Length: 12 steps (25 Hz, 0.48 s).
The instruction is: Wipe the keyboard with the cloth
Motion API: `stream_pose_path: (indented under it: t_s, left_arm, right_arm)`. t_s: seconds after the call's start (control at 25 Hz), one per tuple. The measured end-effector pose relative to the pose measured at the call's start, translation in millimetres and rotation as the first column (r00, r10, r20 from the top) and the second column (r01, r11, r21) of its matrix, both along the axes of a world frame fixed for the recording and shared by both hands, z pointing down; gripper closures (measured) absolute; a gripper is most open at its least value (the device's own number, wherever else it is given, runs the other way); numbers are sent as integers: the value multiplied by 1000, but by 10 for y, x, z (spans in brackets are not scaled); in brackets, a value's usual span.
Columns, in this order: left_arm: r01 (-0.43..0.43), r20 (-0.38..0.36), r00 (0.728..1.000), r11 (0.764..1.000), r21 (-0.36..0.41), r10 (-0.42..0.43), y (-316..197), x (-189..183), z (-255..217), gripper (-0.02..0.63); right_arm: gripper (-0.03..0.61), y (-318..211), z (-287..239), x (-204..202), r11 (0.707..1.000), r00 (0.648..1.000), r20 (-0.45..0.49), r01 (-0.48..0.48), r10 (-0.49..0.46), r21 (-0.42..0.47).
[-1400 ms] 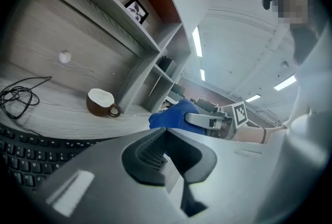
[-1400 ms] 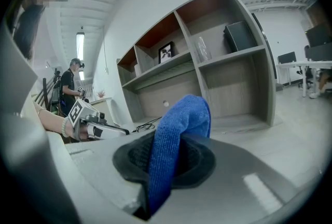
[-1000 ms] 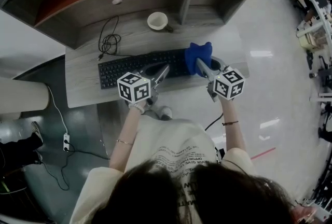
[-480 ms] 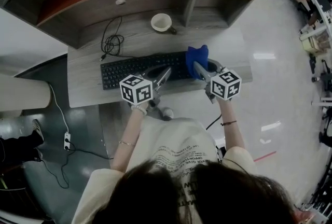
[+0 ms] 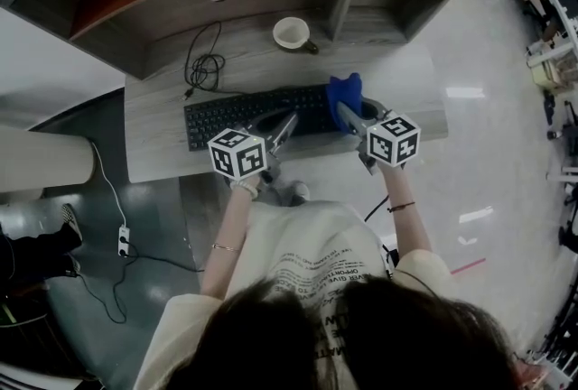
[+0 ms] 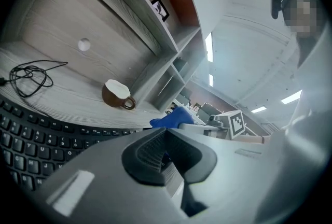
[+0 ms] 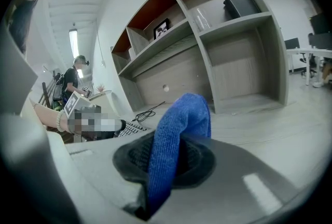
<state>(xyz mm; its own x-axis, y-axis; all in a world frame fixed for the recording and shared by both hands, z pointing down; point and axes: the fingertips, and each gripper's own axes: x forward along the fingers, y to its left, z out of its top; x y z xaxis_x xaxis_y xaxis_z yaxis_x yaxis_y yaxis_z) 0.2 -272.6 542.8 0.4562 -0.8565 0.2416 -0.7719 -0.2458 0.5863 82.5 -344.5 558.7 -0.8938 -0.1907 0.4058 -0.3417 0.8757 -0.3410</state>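
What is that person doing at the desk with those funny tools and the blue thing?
A person holds a gripper in each hand over a wooden desk. The right gripper is shut on a blue cloth, which sits at the right end of the black keyboard, ready for wiping it. The left gripper is shut with nothing in it, near the keyboard's front edge. A mug stands behind the keyboard.

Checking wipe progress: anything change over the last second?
The right tongs, shut on the blue cloth, slid slightly left along the right end of the keyboard. Nothing taken or released. The left tongs stay shut and empty over the keys; cup and cable unmoved.
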Motion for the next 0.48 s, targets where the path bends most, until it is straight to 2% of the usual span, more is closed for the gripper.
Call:
stream_pose_path:
  t_s: [0.48]
  left_arm:
    - [-25, -18, 1000, 999, -35, 24, 243, -243, 54, 617]
  right_arm:
    - [526, 106, 19, -155, 997, 997, -15, -74, 74, -18]
